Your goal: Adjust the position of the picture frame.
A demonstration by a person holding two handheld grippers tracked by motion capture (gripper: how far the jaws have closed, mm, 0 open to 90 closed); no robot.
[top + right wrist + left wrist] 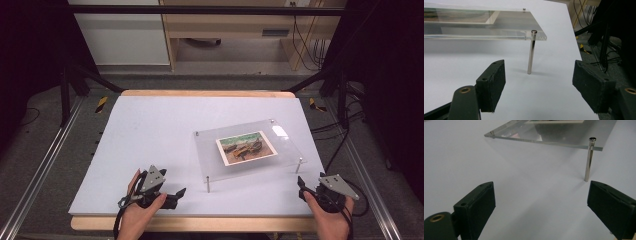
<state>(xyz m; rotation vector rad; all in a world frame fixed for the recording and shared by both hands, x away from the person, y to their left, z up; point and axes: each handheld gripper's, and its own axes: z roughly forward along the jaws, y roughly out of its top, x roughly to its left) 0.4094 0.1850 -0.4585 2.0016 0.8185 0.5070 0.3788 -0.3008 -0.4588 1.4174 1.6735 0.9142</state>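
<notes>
Work in hand: both grippers sit at the near edge of the white table [150, 125], facing a clear acrylic frame [285, 145] raised on thin metal standoff legs, with a picture card [246, 147] lying in its middle.
Frame, place: right of centre in the high view, between the two hands and beyond them; nothing touches it.
Frame, long axis: it runs roughly left to right across the high view, slightly skewed, with the right end tipped toward the top of the picture.
Left gripper [172, 196]: lower left of centre in the high view, pointing toward the right; its jaws stand wide apart and hold nothing.
Left gripper, what lies ahead: in the left gripper view the near-left leg [589, 160] stands in the upper right, just beyond the right-hand jaw, with the acrylic edge above it.
Right gripper [301, 187]: lower right in the high view; its jaws are apart with nothing between them.
Right gripper, what lies ahead: in the right gripper view the near-right leg [532, 51] stands just above centre, in line with the gap between the jaws, the frame's corner over it.
Nearer hand: the right gripper looks nearer its corner; the left gripper is a little farther from its leg.
Key relation: each gripper faces one near corner, so a two-handed hold at the short ends seems likely.
</notes>
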